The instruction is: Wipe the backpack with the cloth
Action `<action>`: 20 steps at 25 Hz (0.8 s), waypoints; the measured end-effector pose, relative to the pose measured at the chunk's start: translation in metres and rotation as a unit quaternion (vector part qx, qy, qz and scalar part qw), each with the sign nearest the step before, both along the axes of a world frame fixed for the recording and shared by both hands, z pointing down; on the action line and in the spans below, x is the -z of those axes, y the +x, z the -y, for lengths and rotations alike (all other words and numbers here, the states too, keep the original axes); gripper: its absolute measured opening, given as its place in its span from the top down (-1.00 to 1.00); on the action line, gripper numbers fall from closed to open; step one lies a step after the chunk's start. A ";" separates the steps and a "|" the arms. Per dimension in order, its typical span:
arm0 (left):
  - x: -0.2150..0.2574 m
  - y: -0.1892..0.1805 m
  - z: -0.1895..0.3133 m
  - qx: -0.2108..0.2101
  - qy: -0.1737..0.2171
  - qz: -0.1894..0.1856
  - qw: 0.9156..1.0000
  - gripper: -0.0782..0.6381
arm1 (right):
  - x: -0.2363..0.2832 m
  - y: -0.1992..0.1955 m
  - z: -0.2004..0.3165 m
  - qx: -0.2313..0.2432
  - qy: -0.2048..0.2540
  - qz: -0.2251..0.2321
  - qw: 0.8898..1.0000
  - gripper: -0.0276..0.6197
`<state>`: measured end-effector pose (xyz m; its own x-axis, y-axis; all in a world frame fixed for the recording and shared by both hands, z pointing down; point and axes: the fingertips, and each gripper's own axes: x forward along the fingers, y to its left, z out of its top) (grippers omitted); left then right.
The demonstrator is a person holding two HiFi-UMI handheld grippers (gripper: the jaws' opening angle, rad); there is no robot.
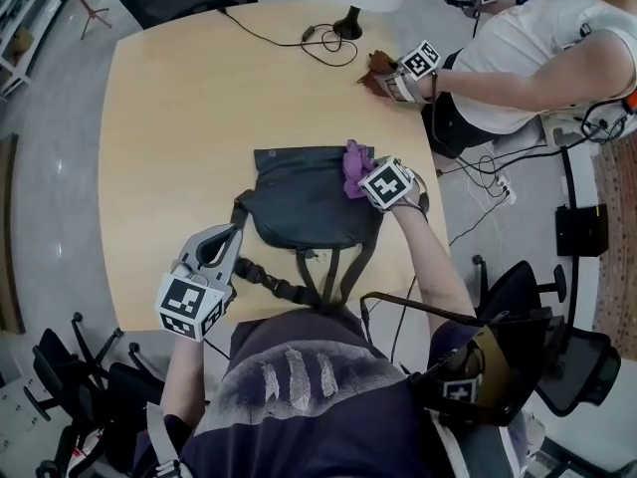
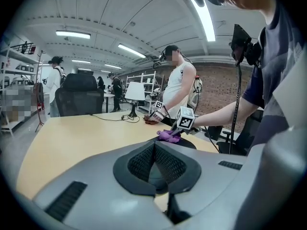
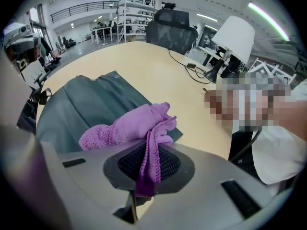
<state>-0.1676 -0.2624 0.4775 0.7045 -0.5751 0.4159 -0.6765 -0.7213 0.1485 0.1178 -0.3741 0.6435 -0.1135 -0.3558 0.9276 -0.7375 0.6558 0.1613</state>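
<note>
- Right tongs [image 3: 149,159] clamp a thin fold of the purple cloth [image 3: 123,128]. The rest bunches ahead of the tips.
- The cloth sits on the upper-right corner of the dark backpack [image 1: 304,202], which lies flat mid-frame on the worktop [image 1: 179,118] in the head view.
- Left tongs [image 1: 231,235] are closed with nothing between them. They sit lower left of frame, tips just beside the bag's left strap [image 1: 267,277]; I can't tell if they touch.
- Judgement: wipe barely started, most of the panel is uncovered.
- Suggest pressing the bunched part flat onto the fabric, not the tong tips.
- Sweep from that corner toward frame left in overlapping passes.
- Pin the bag's left edge with the left tongs so it can't slide.
- Risk: the thin fold could pull out under drag, so grip firmly and stroke slowly.
</note>
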 end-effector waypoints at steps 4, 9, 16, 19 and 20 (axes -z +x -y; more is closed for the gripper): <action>0.002 0.010 -0.003 -0.005 0.001 -0.002 1.000 0.76 | 0.008 0.044 0.008 -0.002 0.005 -0.057 0.998 0.82; -0.001 0.009 0.001 -0.003 -0.003 -0.003 1.000 0.76 | 0.057 0.092 0.039 -0.079 0.089 -0.057 0.991 0.82; -0.004 0.000 0.000 0.006 -0.010 0.000 1.000 0.76 | 0.013 0.038 0.051 -0.060 0.077 -0.042 0.994 0.82; -0.001 -0.010 -0.001 0.017 -0.008 0.001 1.000 0.76 | -0.011 0.008 0.042 -0.053 0.045 -0.022 0.997 0.82; -0.001 -0.015 -0.001 0.021 -0.007 0.002 1.000 0.76 | -0.014 -0.001 0.041 -0.050 0.042 -0.016 0.998 0.82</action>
<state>-0.1823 -0.2618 0.4789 0.6786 -0.5978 0.4268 -0.7066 -0.6900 0.1570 0.1172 -0.4153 0.6571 -0.0447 -0.4398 0.8970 -0.7923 0.5625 0.2363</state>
